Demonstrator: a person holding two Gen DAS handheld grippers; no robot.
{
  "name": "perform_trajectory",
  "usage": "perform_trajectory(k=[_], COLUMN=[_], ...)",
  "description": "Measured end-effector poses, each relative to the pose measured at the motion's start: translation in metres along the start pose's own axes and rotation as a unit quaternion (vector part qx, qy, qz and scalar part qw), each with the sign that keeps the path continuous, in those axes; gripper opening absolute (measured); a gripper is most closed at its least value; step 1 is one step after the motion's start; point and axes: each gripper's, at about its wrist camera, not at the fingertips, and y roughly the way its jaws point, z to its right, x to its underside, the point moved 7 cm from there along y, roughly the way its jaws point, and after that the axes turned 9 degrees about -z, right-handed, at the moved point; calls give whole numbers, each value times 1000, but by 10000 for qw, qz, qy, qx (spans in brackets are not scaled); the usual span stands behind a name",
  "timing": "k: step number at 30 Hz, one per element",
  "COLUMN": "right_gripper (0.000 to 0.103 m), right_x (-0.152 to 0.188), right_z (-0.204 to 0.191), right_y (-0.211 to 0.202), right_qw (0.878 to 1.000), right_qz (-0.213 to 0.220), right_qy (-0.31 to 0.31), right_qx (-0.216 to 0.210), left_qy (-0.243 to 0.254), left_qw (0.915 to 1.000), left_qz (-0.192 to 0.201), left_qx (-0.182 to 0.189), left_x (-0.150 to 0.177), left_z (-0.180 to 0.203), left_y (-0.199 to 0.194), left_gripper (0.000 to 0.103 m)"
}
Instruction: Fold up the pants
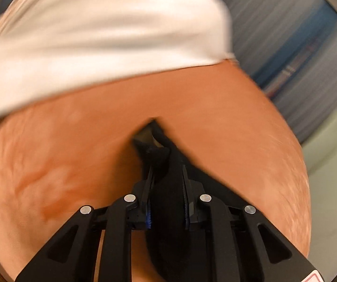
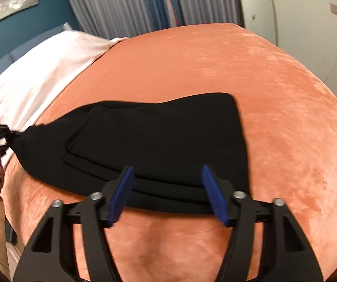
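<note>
No legible text — anywhere

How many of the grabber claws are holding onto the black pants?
1. The left gripper is clamped shut on the black pants at their far left end. The right gripper hangs open over the pants' near edge, gripping nothing.

Orange velvety bedspread, white pillow at its head, grey curtains behind.
</note>
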Motion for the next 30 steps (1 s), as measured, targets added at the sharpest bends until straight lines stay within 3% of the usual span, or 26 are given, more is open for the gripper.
perform_trajectory(k=[2,6,10,14,20,23,27,28,30], right_gripper=[64,64,64,64,64,64,64,64,64], right_x=[0,1,2,2,3,5,2,-2,-10], right_z=[12,40,67,82,113,132,144,142,135], right_y=[-4,-15,-25,-32,-43,-46,-40,-38,-35], right_qw=[9999,9988,9972,9956,9942,9934,9916,9903,9895], right_qz=[45,113,191,309,397,390,257,217,141], right_qy=[124,444,691,825,961,1050,1157,1174,1101], right_qx=[-8,-149,-199,-309,-268,-234,-517,-718,-926], left_qy=[622,1334,2317,3029,3601,3734,3893,3885,3760], left_qw=[9978,9891,9686,9472,9213,9155,9137,9140,9156], left_qz=[181,239,-26,-448,-1280,-1445,-1161,-1157,-1242], left_qx=[107,570,897,953,720,404,139,185,694], left_x=[5,34,97,173,277,322,333,335,328], left_z=[56,151,246,312,350,340,337,338,336], left_y=[-15,-33,-35,-13,48,64,68,64,42], left_gripper=[14,14,13,13,13,13,18,22,34])
